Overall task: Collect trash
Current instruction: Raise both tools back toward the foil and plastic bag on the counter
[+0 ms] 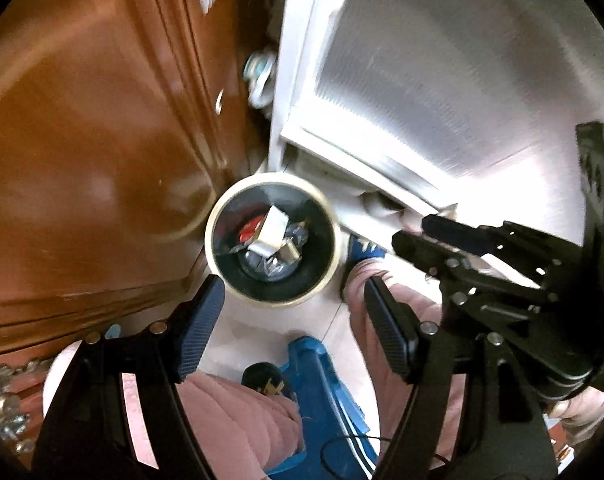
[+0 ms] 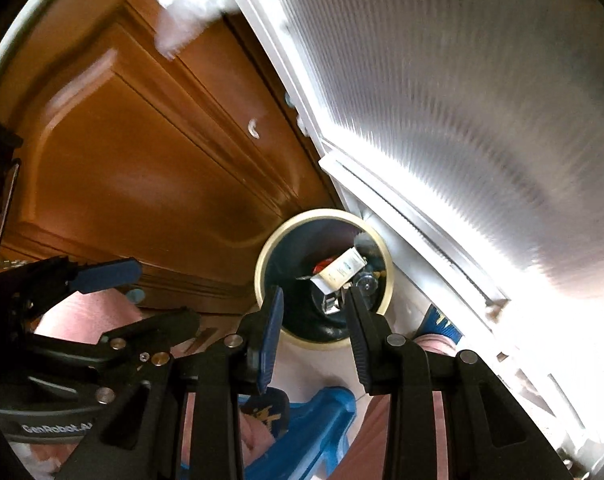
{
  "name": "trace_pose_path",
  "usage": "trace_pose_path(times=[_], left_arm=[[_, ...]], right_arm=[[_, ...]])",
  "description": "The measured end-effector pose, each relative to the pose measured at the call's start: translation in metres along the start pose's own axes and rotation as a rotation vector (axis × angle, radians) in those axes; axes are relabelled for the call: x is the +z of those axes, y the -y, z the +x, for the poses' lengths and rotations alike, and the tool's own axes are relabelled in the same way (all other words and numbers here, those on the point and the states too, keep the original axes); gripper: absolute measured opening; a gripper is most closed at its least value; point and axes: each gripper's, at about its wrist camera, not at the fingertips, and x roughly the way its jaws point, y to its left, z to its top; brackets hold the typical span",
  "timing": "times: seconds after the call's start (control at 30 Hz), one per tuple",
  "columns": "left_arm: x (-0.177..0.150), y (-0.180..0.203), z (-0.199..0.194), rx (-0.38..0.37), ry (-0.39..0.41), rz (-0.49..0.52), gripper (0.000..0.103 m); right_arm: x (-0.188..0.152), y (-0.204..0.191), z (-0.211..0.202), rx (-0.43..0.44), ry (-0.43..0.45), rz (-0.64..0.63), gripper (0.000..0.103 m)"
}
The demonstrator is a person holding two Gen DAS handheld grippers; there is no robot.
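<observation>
A round trash bin (image 1: 212,236) with a cream rim and a black inside stands on the floor far below both grippers. In it lie a white carton (image 1: 274,228), a red wrapper (image 1: 250,234) and some clear crumpled pieces. My left gripper (image 1: 294,282) hangs high over the bin, open wide, with nothing between its blue pads. The right gripper (image 1: 412,232) shows at the right edge of that view. In the right wrist view the right gripper (image 2: 315,292) stands open with a narrower gap and holds nothing; the bin (image 2: 261,276) and carton (image 2: 340,270) show below it. The left gripper (image 2: 166,292) is beside it.
A brown wooden cabinet door (image 1: 102,160) stands left of the bin, a white-framed ribbed glass door (image 1: 442,80) right of it. A bottle (image 1: 258,76) sits in the gap between them. The person's pink trouser legs (image 1: 238,420), blue slippers (image 1: 362,250) and a blue plastic stool (image 1: 322,392) are below on the pale tile floor.
</observation>
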Motion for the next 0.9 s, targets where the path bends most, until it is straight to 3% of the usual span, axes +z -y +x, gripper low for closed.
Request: trace_pose_path(times=[0.33,0.6,0.73,0.9], left_arm=[[-0.008,0.022,-0.098,0.03,0.213,0.142,0.069],[-0.021,0.03,-0.158,0.041,0.348,0.19,0.069],[-0.02,0.03,-0.183,0.051,0.401,0.201,0.069],[-0.004,0.034,-0.216,-0.013,0.434,0.203,0.069]], right_arm=[[-0.023,-0.028,-0.087,-0.042,0.121,0.01,0.035],[-0.04,-0.055,-0.146,-0.09,0.202,-0.001,0.035],[-0.034,-0.065,-0.175,-0.113,0.253,-0.036,0.035],[-0.018,-0.066,-0.214,-0.078,0.329,-0.036,0.035]])
